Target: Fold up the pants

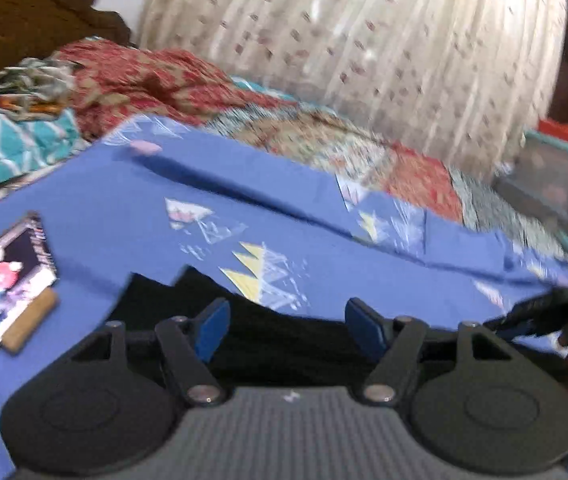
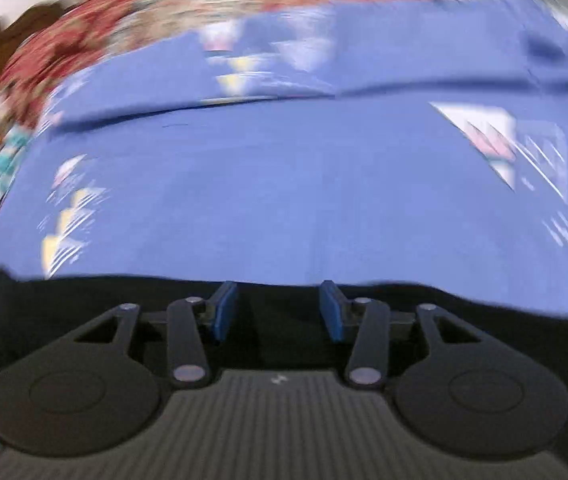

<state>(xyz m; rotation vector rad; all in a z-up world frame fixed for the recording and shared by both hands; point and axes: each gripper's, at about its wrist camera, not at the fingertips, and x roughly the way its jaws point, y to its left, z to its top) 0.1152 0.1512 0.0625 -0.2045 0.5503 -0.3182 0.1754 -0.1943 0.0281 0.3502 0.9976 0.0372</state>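
Note:
Black pants (image 1: 284, 340) lie on a blue patterned bedsheet (image 1: 124, 208), right under both grippers. My left gripper (image 1: 287, 328) is open, its blue pads wide apart just above the pants' edge. In the right wrist view the pants (image 2: 483, 320) fill the lower part of the frame. My right gripper (image 2: 278, 308) is open above them, nothing between its blue pads. The right gripper and the hand holding it also show at the right edge of the left wrist view (image 1: 563, 308). Both views are motion-blurred.
A phone with a lit screen (image 1: 0, 300) lies on the sheet at left. A red floral blanket (image 1: 144, 76) and teal bedding (image 1: 4, 140) are bunched at the far side. A pale curtain (image 1: 363, 40) hangs behind. A dark box (image 1: 547, 184) stands at right.

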